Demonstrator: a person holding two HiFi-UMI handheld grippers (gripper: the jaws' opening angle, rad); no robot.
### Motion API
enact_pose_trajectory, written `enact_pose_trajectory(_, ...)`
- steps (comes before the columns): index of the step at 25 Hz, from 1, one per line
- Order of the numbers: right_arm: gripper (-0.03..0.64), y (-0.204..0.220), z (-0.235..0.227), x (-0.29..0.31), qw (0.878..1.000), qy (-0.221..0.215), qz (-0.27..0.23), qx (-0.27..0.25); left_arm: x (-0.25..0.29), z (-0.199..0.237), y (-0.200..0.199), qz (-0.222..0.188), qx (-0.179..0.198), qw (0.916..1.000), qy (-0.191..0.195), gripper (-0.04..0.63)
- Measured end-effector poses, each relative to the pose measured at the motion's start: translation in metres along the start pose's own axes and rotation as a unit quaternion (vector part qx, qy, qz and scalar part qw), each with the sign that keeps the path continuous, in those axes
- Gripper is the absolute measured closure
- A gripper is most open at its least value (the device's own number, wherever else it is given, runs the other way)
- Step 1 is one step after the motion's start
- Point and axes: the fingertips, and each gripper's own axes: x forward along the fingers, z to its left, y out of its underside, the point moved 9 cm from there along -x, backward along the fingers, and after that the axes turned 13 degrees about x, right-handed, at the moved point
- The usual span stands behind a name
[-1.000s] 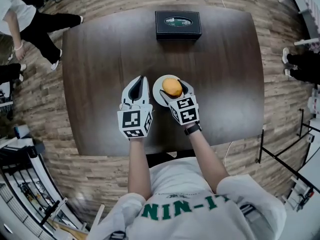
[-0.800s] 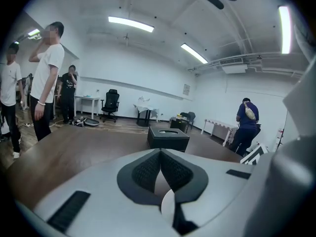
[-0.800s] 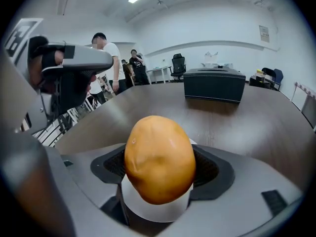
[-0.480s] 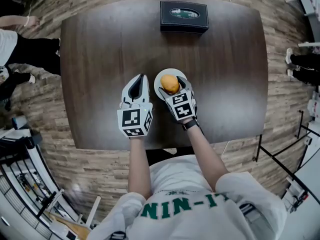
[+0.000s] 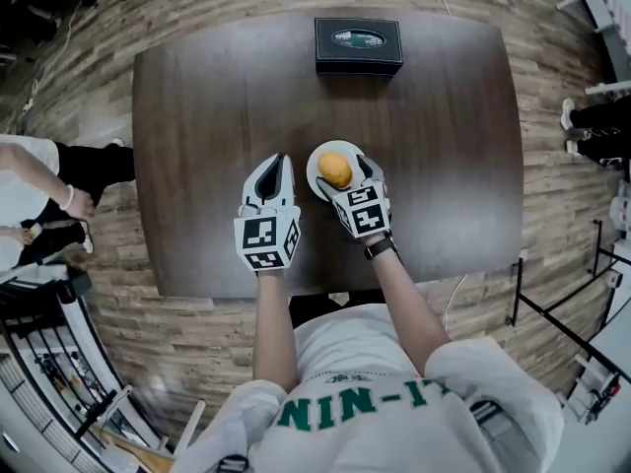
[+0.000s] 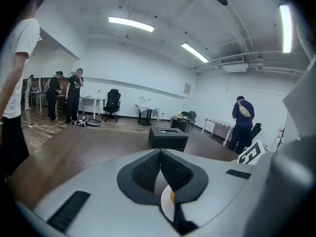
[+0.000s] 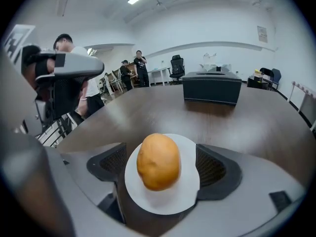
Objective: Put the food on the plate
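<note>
Toward the near edge of the tabletop (image 5: 197,116), the right gripper (image 5: 343,166) is opening around the food (image 5: 336,169) on the plate (image 5: 316,160); the left gripper (image 5: 278,161) is resting clenched, empty.

Left gripper (image 5: 279,161) jaws together; right gripper (image 5: 342,172) jaws opening, food (image 5: 336,168) loose between them.

On the table (image 5: 197,146), food (image 5: 336,169) sits on the plate (image 5: 316,159); the box (image 5: 358,45) lies well behind it.

White T-shirt (image 5: 394,402), green lettering, black watch (image 5: 380,251), grey left gripper (image 5: 280,162) and right gripper (image 5: 342,172), black-and-white marker cubes (image 5: 266,242)
</note>
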Motion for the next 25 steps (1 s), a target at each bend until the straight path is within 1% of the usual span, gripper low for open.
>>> enact_pose_trajectory(4, 0.183, -0.011, 0.0, -0.028, 0.999, 0.012, -0.042, 0.022, -0.013, 0.001, -0.012, -0.008, 0.014, 0.9999, 0.007, 0.581)
enact_pose_trajectory(8, 0.189, -0.034, 0.004, -0.064, 0.995, 0.018, -0.094, 0.029, -0.027, 0.004, -0.033, -0.03, 0.027, 0.9991, 0.011, 0.581)
enact_pose_trajectory(11, 0.217, -0.052, 0.011, -0.101, 0.99, 0.02, -0.134, 0.034, -0.044, 0.002, -0.056, -0.044, 0.037, 0.9982, 0.015, 0.581)
enact_pose_trajectory(12, 0.237, -0.059, 0.015, -0.112, 0.988, 0.019, -0.147, 0.032, -0.049, 0.002, -0.065, -0.048, 0.042, 0.9978, 0.016, 0.583)
enact_pose_trajectory(17, 0.304, -0.092, 0.03, -0.156, 0.975, 0.013, -0.221, 0.021, -0.062, 0.009, -0.101, -0.085, 0.062, 0.9943, 0.015, 0.581)
enact_pose_trajectory(21, 0.33, -0.106, 0.043, -0.188, 0.964, 0.011, -0.265, 0.016, -0.077, 0.009, -0.122, -0.112, 0.072, 0.9909, 0.015, 0.581)
enact_pose_trajectory(25, 0.366, -0.116, 0.061, -0.224, 0.953, 0.001, -0.301, 0.003, -0.094, 0.007, -0.135, -0.139, 0.06, 0.9882, 0.025, 0.581)
